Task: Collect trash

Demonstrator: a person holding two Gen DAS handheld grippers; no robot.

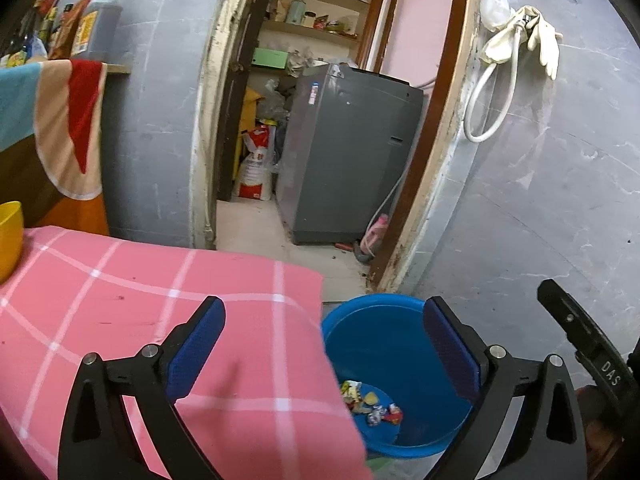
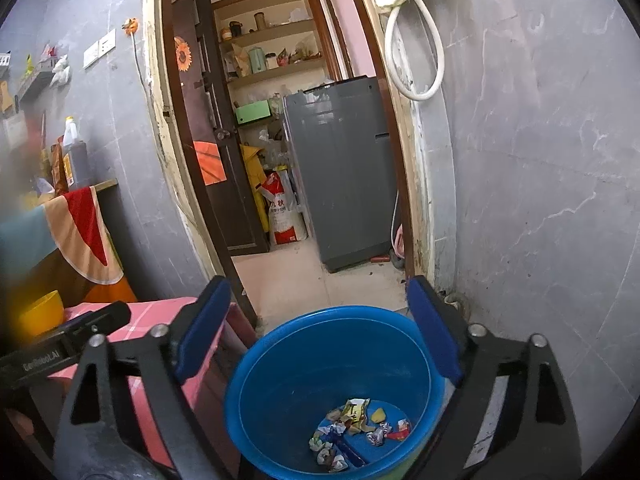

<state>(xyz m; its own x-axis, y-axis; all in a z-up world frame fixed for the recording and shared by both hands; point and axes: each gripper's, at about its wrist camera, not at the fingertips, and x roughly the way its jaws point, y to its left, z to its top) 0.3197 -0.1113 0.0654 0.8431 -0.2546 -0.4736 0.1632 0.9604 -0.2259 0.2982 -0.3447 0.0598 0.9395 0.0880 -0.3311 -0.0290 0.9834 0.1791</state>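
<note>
Trash (image 2: 356, 428), a small heap of crumpled wrappers and paper scraps, lies at the bottom of a blue plastic bucket (image 2: 280, 360) standing on the floor. The right gripper (image 2: 318, 332) hangs directly above the bucket's mouth, its blue-padded fingers (image 2: 434, 332) spread wide with nothing between them. The left gripper (image 1: 324, 344) sits just beside it, over the edge of a tabletop covered with a pink checked cloth (image 1: 160, 300); its fingers (image 1: 196, 348) are also wide apart and empty.

No loose trash shows on the visible part of the cloth, so the collecting looks close to done, though much of the tabletop is out of view.

Risks, as a judgement: the cloth's corner overhangs the bucket rim, so a finger that snags it could drag the cloth into the bucket. The two grippers are close together and could knock each other on the next reach.

A yellow bowl (image 1: 10, 236) stands at the tabletop's far left. Beyond it, a striped towel (image 1: 68, 120) hangs from a shelf crowded with bottles. Straight ahead, an open doorway leads to a grey washing machine (image 2: 344, 168) and stocked shelves. A white hose (image 1: 492, 92) and rubber gloves hang on the grey wall to the right.
</note>
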